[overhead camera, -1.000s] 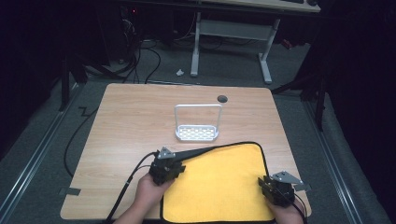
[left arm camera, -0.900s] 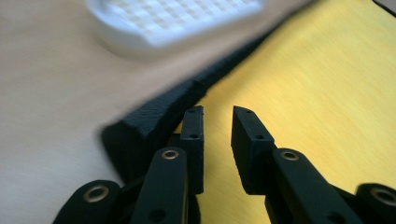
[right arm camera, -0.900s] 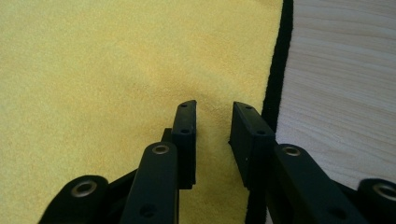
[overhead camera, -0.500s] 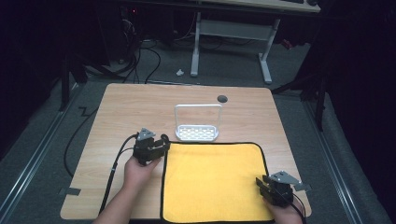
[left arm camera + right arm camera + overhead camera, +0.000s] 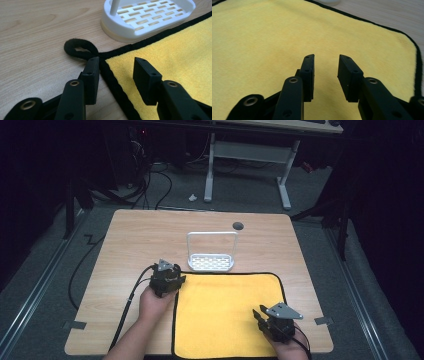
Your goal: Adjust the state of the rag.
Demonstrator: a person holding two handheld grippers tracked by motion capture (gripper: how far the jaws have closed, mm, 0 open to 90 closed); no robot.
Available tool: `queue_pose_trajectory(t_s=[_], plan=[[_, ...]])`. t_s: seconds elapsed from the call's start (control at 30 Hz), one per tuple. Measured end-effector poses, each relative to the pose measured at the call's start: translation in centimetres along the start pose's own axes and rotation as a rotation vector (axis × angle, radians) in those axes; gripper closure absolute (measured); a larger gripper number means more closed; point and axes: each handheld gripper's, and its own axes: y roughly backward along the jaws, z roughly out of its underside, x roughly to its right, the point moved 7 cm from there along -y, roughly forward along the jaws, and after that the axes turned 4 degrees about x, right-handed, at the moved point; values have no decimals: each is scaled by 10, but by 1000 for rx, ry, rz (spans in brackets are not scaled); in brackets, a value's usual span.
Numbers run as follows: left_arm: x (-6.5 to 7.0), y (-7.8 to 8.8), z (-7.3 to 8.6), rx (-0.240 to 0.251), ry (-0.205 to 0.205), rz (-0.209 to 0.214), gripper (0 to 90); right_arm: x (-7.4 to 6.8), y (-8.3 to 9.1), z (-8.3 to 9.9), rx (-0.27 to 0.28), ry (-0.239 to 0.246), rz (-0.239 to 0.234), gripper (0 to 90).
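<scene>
My left gripper gapes, empty, over the yellow cloth's corner beside its black loop. My right gripper gapes above the cloth. The white rack holds nothing.

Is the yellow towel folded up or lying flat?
Lying flat. The yellow towel is spread out in one layer on the table, its black edge showing all around, with no fold visible. Its corner loop lies flat too.
</scene>
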Motion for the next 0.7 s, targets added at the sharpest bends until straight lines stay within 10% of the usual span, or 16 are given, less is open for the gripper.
queue_pose_trajectory(t_s=[0.2,0.7], plan=[[7,-2,1,-6,-88,-35,698,-28,-10,-13,1,79,-66,648],[3,2,2,13,-6,41,840,-116,-40,-34,5,189,-228,487]])
